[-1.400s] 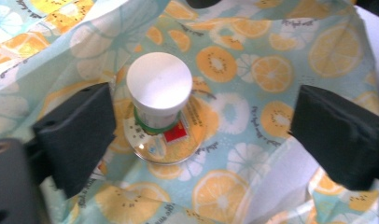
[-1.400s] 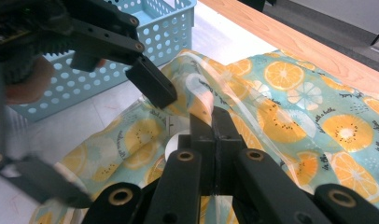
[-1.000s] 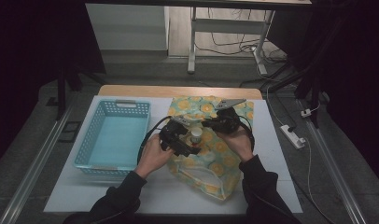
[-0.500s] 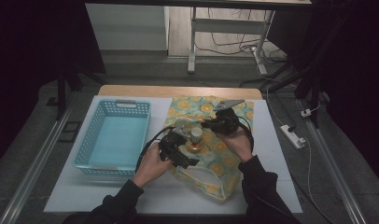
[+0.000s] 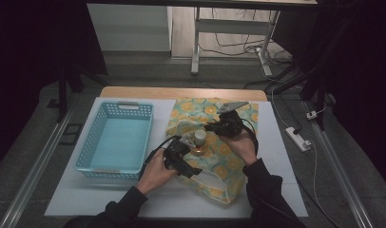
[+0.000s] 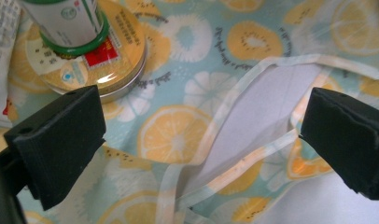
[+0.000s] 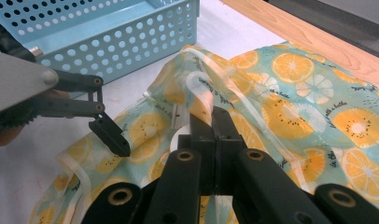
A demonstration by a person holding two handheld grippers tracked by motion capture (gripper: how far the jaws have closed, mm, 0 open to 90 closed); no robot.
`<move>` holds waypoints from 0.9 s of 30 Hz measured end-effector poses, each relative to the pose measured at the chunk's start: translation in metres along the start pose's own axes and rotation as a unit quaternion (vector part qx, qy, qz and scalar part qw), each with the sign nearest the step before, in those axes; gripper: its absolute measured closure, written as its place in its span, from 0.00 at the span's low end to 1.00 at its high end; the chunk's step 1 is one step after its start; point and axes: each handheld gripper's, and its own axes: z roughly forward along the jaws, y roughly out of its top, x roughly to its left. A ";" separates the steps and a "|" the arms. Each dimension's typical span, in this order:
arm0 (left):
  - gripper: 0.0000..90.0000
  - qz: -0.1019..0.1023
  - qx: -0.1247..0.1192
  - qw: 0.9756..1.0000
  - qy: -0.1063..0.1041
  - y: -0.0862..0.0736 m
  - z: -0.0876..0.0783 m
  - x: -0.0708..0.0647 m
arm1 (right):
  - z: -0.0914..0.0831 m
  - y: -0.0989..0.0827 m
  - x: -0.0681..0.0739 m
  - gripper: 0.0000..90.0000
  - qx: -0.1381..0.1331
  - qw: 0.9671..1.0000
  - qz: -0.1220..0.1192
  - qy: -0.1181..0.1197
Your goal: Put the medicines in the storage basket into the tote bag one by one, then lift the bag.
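On the table (image 5: 77, 199), seen from the high view, a fruit-print bag (image 5: 229, 166) of clear plastic lies to the right of a light blue basket (image 5: 116, 137), which looks empty. Through the bag's plastic a small jar (image 5: 199, 137) shows, upright on a flat round tin (image 5: 200, 149), roughly between the two hands. The right gripper (image 5: 211, 127) sits over the upper part of the bag, and the left gripper (image 5: 193, 172) sits lower, near the bag's front edge. Along the left gripper view, its two black jaws stand wide apart with nothing pressed between them; below them lies the bag's open mouth (image 6: 253, 135), its pale hem curling around a gap that shows the plain inside. The jar, with its green ring, stands on the gold tin (image 6: 117, 60) at the upper left, just beyond the left jaw. From the right gripper view, the jaws are clenched tight on a raised fold of the bag's clear film (image 7: 201, 100), lifting it off the table, while the left gripper (image 7: 108, 133) hangs just above the cloth-like print beside the basket (image 7: 113, 42). As a judgement, the work looks about midway: one side of the bag is already pinched and held up, but the other edge of the mouth is not yet caught, so the opening has to be spread before the jar and tin can be handled, and the basket has received nothing.
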 end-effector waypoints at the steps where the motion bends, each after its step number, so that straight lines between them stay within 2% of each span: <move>1: 0.00 -0.002 0.001 1.000 -0.002 -0.001 0.001 0.000 | 0.000 0.000 0.000 1.00 0.000 1.000 -0.001 0.000; 5: 0.00 0.003 0.011 1.000 -0.005 -0.004 0.007 0.002 | 0.000 0.000 0.000 1.00 0.001 1.000 0.000 0.000; 12: 0.00 0.006 0.032 0.999 0.005 -0.010 0.018 0.006 | 0.000 0.000 0.000 1.00 -0.001 1.000 0.001 0.000; 19: 0.02 0.009 0.045 0.999 0.024 -0.015 0.027 0.008 | -0.001 0.000 0.000 1.00 -0.001 1.000 0.000 0.000; 24: 0.06 0.016 0.047 0.998 0.046 -0.016 0.028 0.007 | -0.001 0.000 -0.001 1.00 -0.001 1.000 0.000 0.000; 25: 0.07 0.022 0.051 0.997 0.054 -0.016 0.027 0.007 | -0.001 0.000 0.000 1.00 -0.001 1.000 0.000 0.001; 27: 0.09 0.020 0.049 0.997 0.054 -0.016 0.027 0.007 | 0.000 0.000 0.000 1.00 -0.001 1.000 0.000 0.000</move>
